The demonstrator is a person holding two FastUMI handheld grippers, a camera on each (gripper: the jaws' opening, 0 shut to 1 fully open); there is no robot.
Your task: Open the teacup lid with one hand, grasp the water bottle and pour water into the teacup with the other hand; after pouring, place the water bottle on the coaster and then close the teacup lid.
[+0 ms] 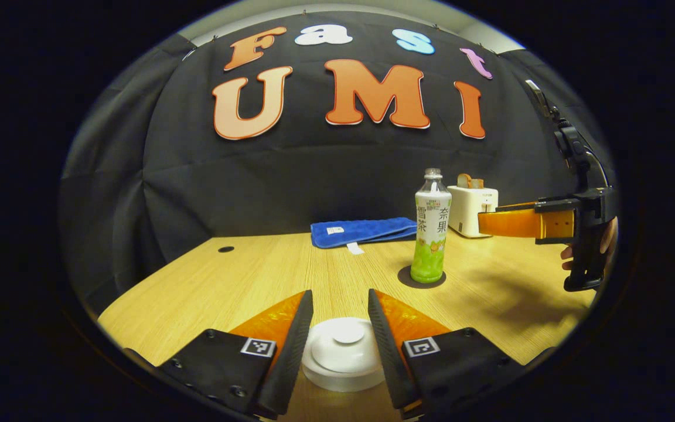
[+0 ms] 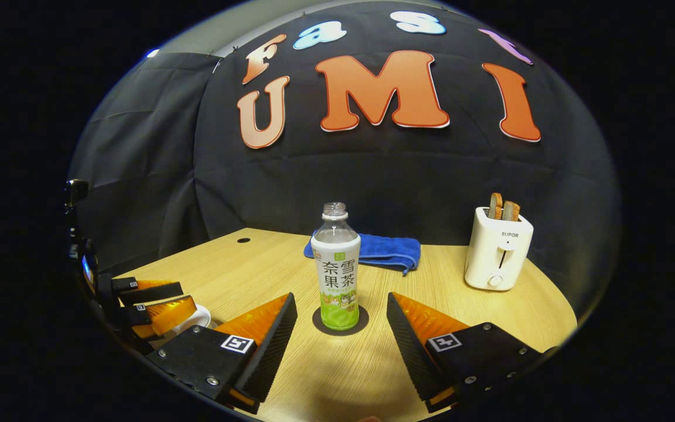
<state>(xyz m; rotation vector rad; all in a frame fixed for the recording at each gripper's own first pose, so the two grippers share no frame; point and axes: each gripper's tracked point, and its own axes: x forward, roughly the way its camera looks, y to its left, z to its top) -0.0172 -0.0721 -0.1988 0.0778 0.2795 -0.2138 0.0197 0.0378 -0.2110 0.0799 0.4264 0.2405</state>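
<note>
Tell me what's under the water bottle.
The water bottle stands upright on a dark round coaster on the wooden table. The coaster's middle is covered by the bottle.

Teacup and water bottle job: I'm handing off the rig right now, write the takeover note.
Left gripper: open, its fingers on either side of the teacup lid, not clearly pressing it.
Right gripper: open, holding nothing, lined up on the water bottle but short of it.
Water bottle: upright, uncapped, standing on the coaster.
Whether water was already poured cannot be told.
If pouring is done: release the lid and withdraw. If not: lift the lid, grasp the bottle, pour, return it to the coaster, close the lid.
</note>
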